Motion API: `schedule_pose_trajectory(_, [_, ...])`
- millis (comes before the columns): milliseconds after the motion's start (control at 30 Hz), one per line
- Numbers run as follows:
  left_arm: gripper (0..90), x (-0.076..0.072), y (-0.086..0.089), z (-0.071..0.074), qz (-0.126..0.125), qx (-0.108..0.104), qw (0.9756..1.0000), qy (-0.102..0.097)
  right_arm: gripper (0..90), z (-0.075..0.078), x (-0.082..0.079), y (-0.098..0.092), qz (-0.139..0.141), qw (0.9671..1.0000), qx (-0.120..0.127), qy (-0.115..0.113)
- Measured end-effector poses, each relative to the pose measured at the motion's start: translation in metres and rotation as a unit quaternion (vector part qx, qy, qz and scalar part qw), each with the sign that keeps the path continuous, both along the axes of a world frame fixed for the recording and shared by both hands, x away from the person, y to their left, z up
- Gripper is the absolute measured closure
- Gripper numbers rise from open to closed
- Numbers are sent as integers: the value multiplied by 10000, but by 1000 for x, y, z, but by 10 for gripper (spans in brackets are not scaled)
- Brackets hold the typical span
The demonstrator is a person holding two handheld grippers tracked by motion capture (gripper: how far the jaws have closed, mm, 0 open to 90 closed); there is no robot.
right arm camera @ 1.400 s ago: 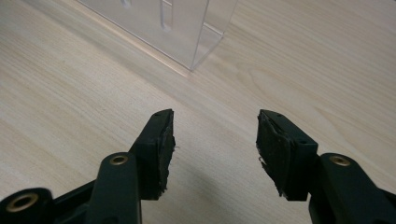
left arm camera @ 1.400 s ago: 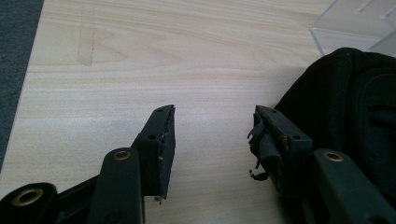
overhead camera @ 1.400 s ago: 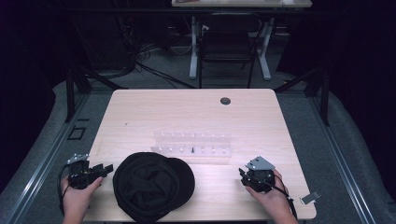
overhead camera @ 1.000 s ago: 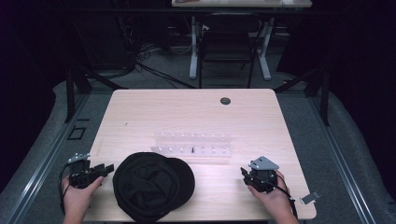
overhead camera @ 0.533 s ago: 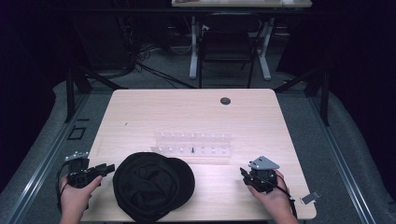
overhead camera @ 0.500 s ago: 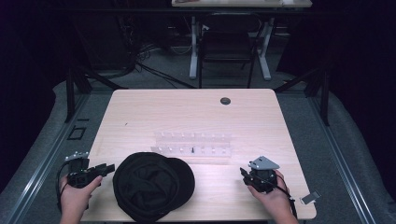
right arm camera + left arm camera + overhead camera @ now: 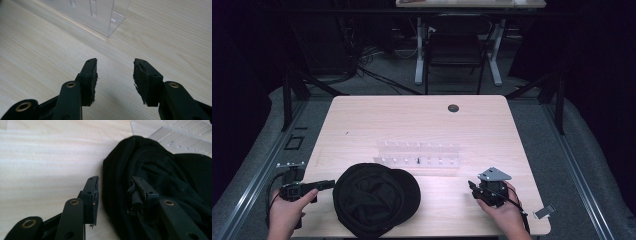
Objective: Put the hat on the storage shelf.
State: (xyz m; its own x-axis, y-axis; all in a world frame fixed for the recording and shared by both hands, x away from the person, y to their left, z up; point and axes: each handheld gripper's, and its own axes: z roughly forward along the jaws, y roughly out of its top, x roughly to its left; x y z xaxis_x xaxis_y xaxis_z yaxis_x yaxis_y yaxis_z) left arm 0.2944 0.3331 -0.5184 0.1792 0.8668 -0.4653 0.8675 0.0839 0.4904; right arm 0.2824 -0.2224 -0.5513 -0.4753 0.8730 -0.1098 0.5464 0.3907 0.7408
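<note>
no readable text, labels, brands or numbers anywhere

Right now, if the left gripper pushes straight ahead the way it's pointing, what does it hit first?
The black cap. The left gripper has been closing with the cap's edge between its jaws, so pushing on would drive it deeper into the fabric.

Left gripper (image 7: 326, 184): held level in the left hand (image 7: 287, 212), jaws apart, just been closing.
Right gripper (image 7: 114, 76): gripped in the right hand (image 7: 504, 212), jaws apart.
</note>
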Motion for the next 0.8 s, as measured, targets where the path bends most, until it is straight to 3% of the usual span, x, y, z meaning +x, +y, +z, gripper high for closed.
schedule_pose_trajectory(67, [605, 2, -1, 1, -56, 66, 9999, 132, 537, -1, -1, 1, -4, 10000, 25, 36])
schedule_pose_trajectory(167, [606, 7, -5, 0, -201, 378, 9982, 416, 537, -1, -1, 1, 1, 10000, 6, 59])
schedule_pose_trajectory(233, [606, 10, -5, 0, -317, 425, 9971, 543, 537, 0, -1, 1, -18, 10000, 37, 46])
schedule_pose_trajectory(400, [631, 16, -4, 0, -460, 297, 9949, 852, 537, 2, -1, -2, 8, 10000, 84, 50])
schedule_pose_trajectory(500, [644, 17, -6, -4, -540, 95, 9928, 1062, 537, 2, -1, -3, -26, 9999, 129, 22])
schedule_pose_trajectory(533, [650, 17, -8, -5, -510, 136, 9923, 1125, 537, 2, -1, -3, -27, 9999, 139, 35])
schedule_pose_trajectory(600, [657, 19, -9, -5, -576, 302, 9914, 1137, 537, 3, -2, -4, -20, 9999, 166, 35])
schedule_pose_trajectory(800, [665, 21, -13, -6, -592, 414, 9896, 1241, 537, 3, -2, -5, -29, 9998, 190, 32])
